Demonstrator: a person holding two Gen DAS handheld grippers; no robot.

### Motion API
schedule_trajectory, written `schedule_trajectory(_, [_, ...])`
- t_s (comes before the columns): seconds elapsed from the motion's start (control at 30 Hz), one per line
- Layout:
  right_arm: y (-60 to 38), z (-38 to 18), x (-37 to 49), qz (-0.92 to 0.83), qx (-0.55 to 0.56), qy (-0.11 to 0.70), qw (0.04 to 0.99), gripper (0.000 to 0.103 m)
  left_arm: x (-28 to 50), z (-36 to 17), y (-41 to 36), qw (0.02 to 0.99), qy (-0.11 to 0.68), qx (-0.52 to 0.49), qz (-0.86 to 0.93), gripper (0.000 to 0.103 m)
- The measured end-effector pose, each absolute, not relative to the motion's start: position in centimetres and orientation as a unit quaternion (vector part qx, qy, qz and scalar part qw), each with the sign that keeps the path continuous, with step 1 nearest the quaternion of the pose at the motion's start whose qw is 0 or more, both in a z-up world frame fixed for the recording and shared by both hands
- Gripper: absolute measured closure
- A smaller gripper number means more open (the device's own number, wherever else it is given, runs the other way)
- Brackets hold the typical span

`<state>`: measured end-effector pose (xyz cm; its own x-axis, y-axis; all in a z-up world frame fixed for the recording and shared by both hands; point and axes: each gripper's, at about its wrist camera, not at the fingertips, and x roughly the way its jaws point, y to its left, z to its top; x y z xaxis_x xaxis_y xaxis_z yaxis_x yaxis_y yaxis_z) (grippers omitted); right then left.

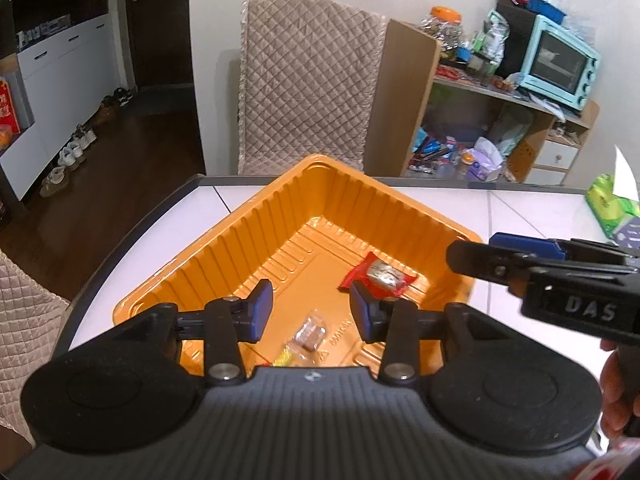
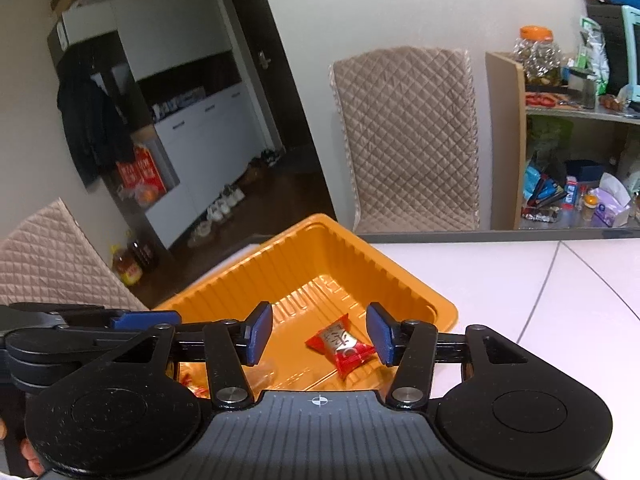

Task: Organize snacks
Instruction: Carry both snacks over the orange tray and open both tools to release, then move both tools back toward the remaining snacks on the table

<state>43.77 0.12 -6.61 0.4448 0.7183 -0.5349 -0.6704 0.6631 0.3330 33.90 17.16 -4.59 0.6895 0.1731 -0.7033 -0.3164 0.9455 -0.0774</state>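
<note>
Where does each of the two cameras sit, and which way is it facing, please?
Left wrist: on the left gripper, looking down into the orange tray; open jaws, the right gripper entering from the right.
Right wrist: on the right gripper, facing the same orange tray; open jaws, the left gripper at left.
Shared: tray, red candy, quilted chair.

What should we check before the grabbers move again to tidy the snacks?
1. Left gripper empty, jaws apart: ok.
2. Right gripper empty, jaws apart: ok.
3. Red candy lying in the orange tray: ok.
4. Clear-wrapped candy in the tray too: ok.
5. Tray flat on the white table: ok.
6. More snacks left to collect: cannot tell.
</note>
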Motion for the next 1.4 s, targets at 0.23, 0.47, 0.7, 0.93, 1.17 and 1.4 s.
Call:
schedule_trajectory(0.23, [-4.1,-4.1,39.8,0.393,0.071,0.319,0.859,0.049,29.9,-2.5,15.6,0.923,0.356,-0.095,0.112,0.064])
schedule_trajectory(0.47, [-9.4,-3.4,35.4,0.358,0.104,0.326,0.869,0.047,25.7,-1.2,13.1,0.929,0.351,-0.086,0.082,0.064])
schedule_trajectory(0.7, [-14.3,-3.9,30.2,0.314,0.114,0.342,0.878,0.046,22.2,-1.3,10.2,0.929,0.358,-0.074,0.047,0.064])
schedule_trajectory(0.93, [-17.9,-4.8,25.6,0.279,0.108,0.357,0.885,0.046,20.0,-2.5,6.8,0.925,0.376,-0.063,0.008,0.064])
schedule_trajectory(1.17, [-21.0,-6.0,22.9,0.236,0.097,0.371,0.893,0.046,18.8,-4.2,4.2,0.919,0.391,-0.046,-0.021,0.064])
schedule_trajectory(1.4, [-23.6,-7.1,22.2,0.198,0.086,0.383,0.898,0.046,19.2,-5.3,2.5,0.917,0.396,-0.035,-0.037,0.064])
